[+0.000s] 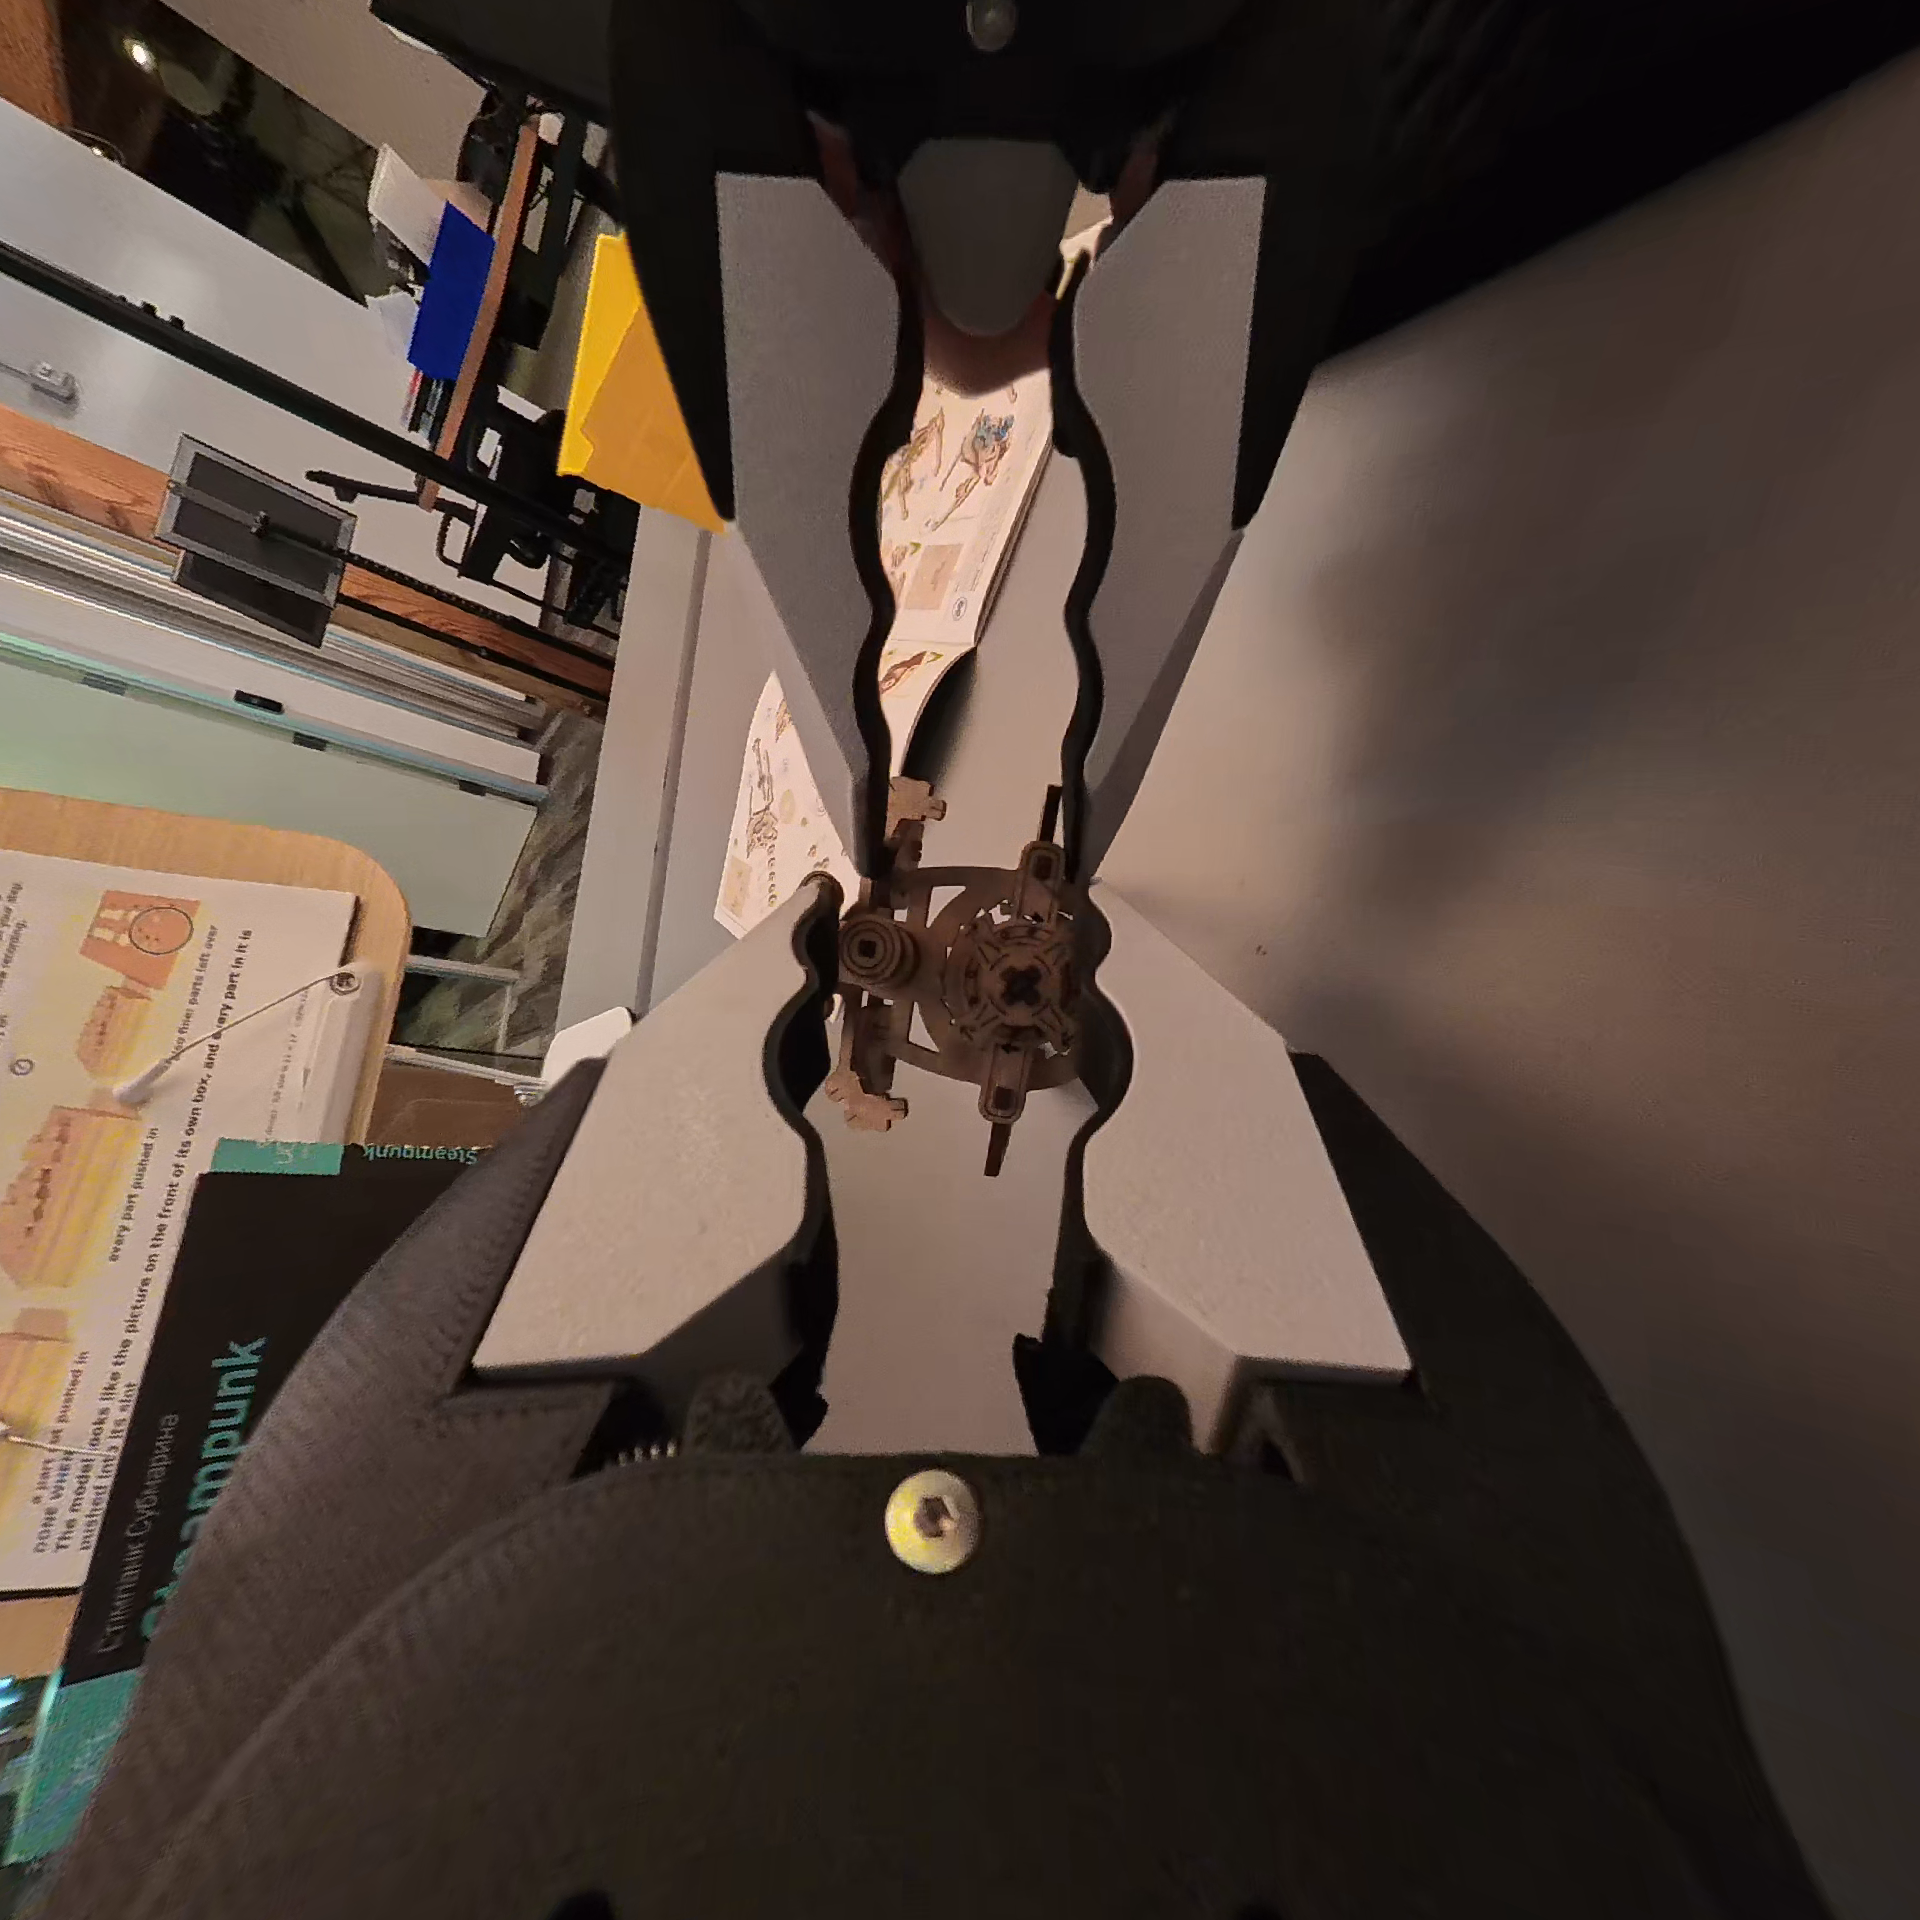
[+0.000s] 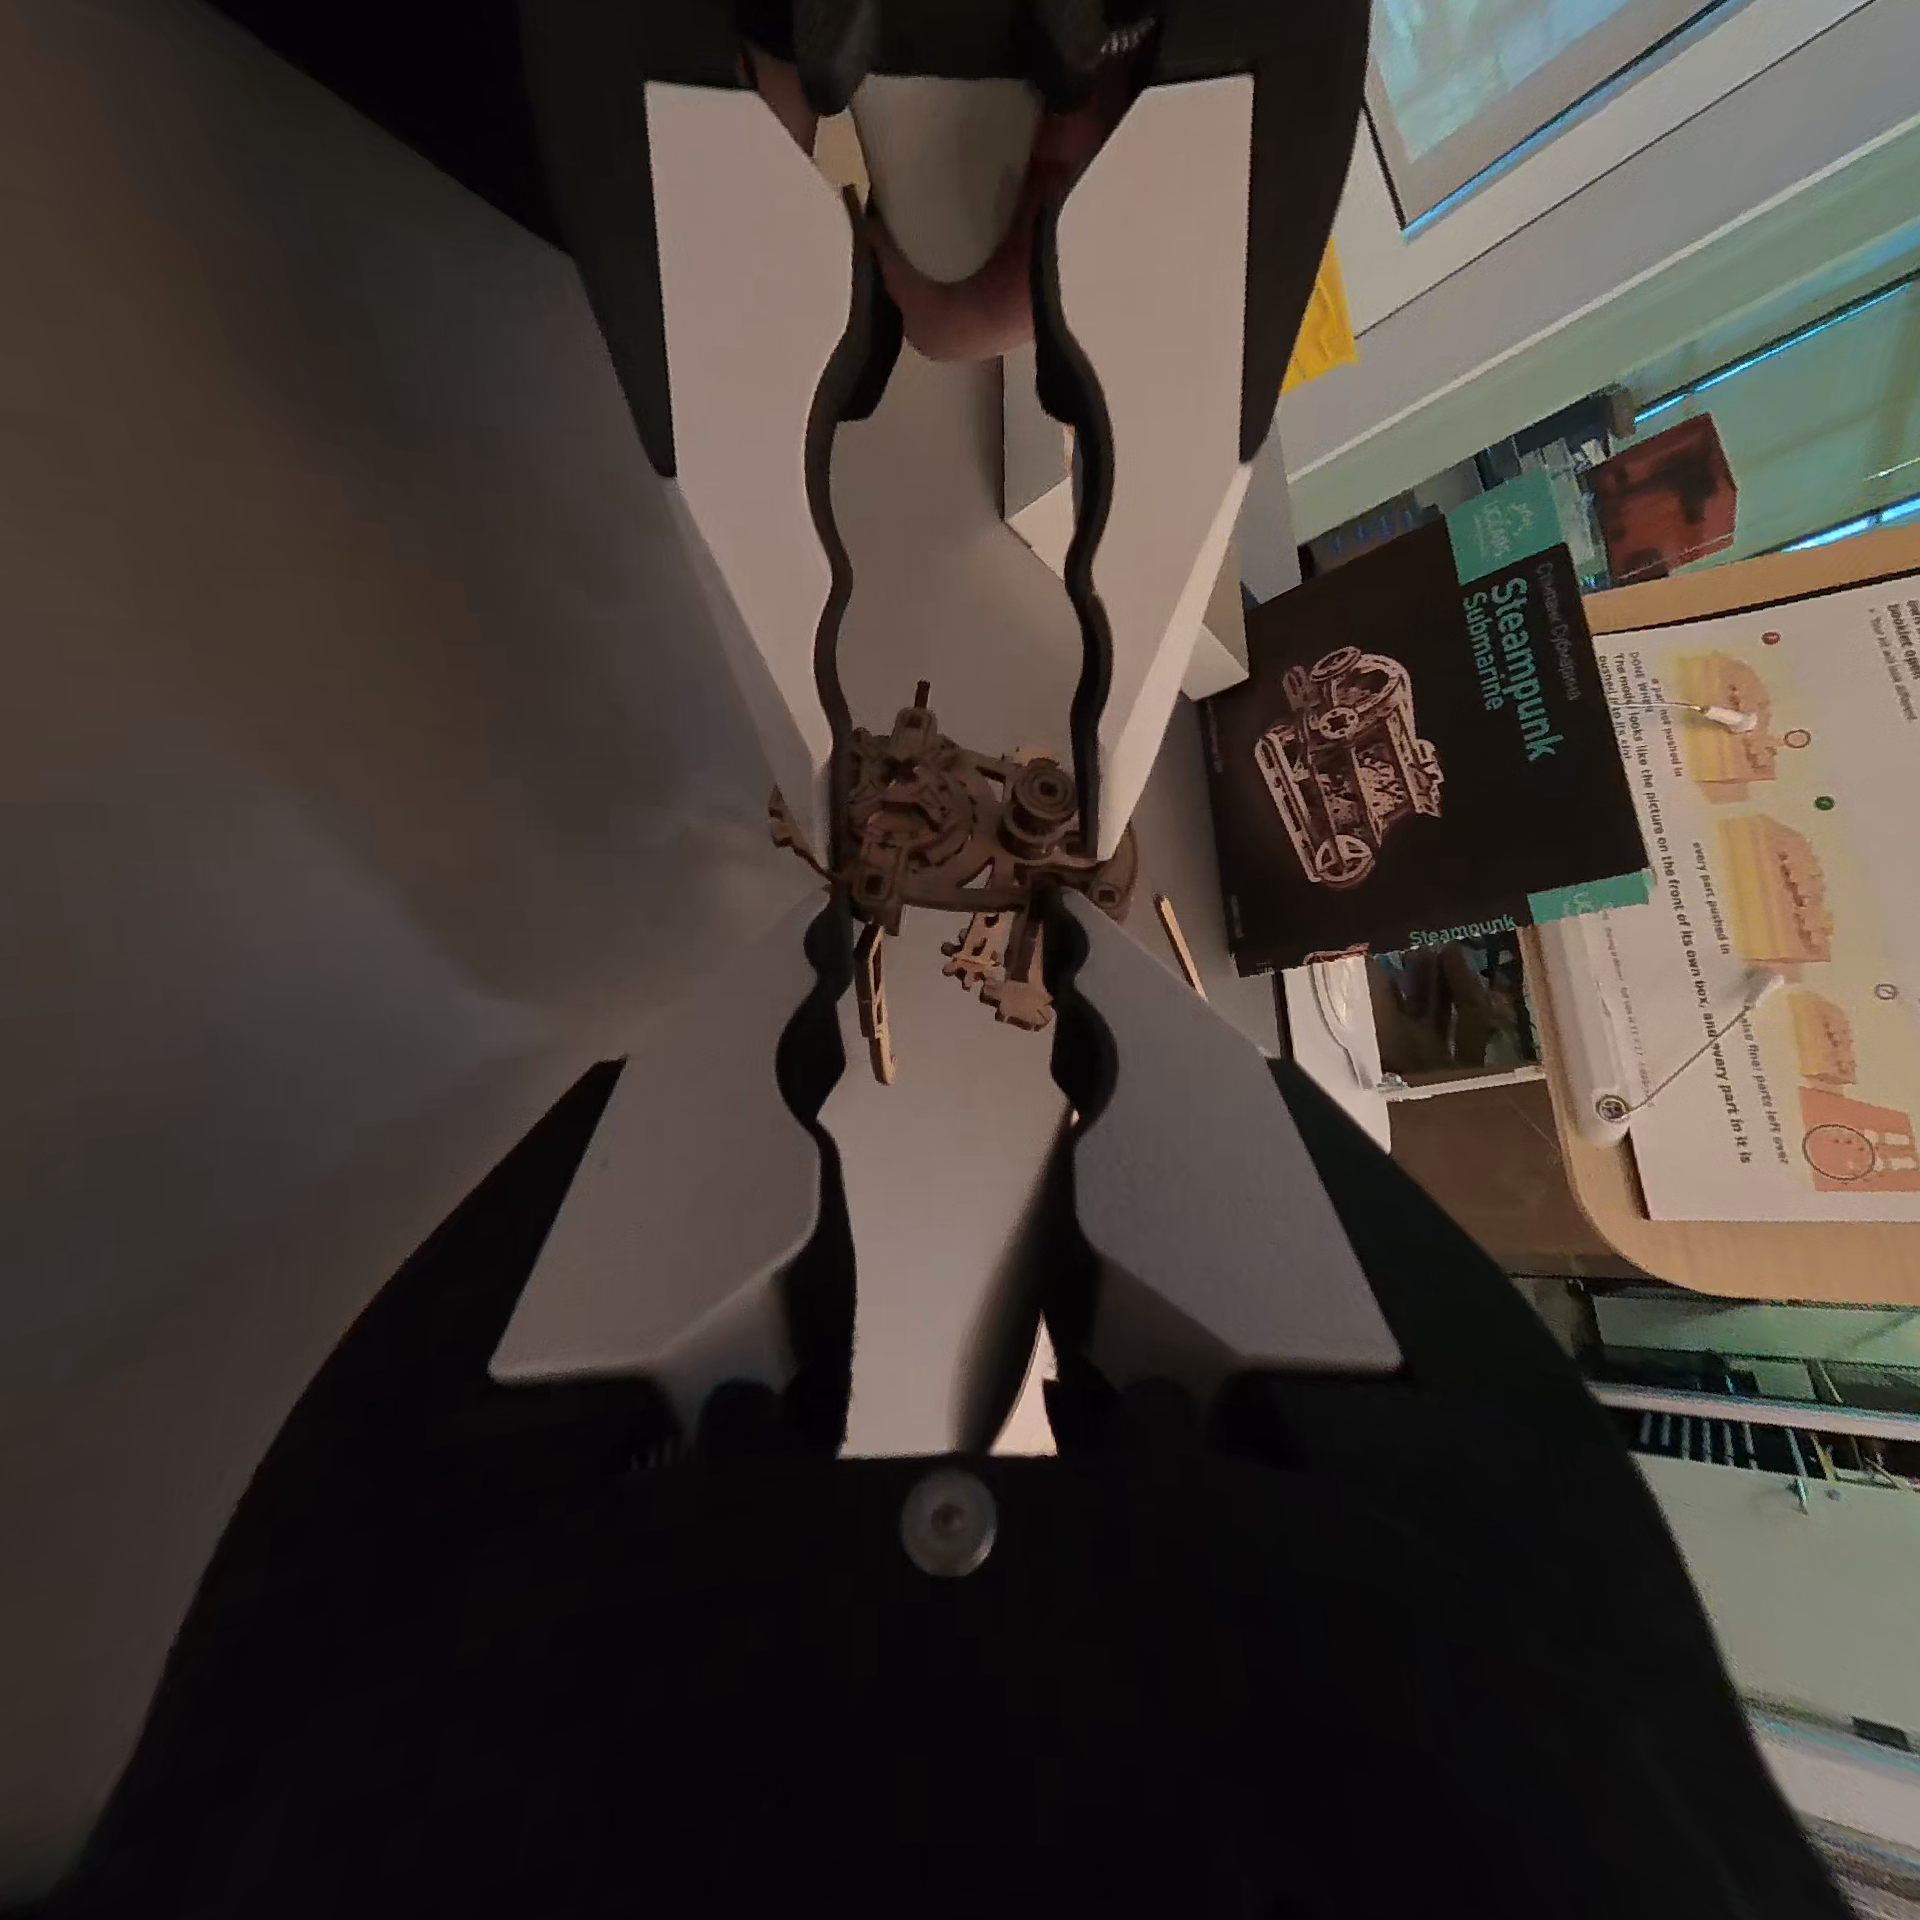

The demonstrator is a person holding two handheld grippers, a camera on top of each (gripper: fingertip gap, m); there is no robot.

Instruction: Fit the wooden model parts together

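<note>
two claws, one wooden model, one box, one booklet

My right gripper has both fingers closed on the lower edge of the wooden model; the left gripper comes from directly opposite, its black wavy pads clamped on the model's upper part. Model is held off the grey table. A loose wooden stick lies on the table just right of the model. Dark kit box stands further right, and an instruction sheet lies beyond it.
</note>
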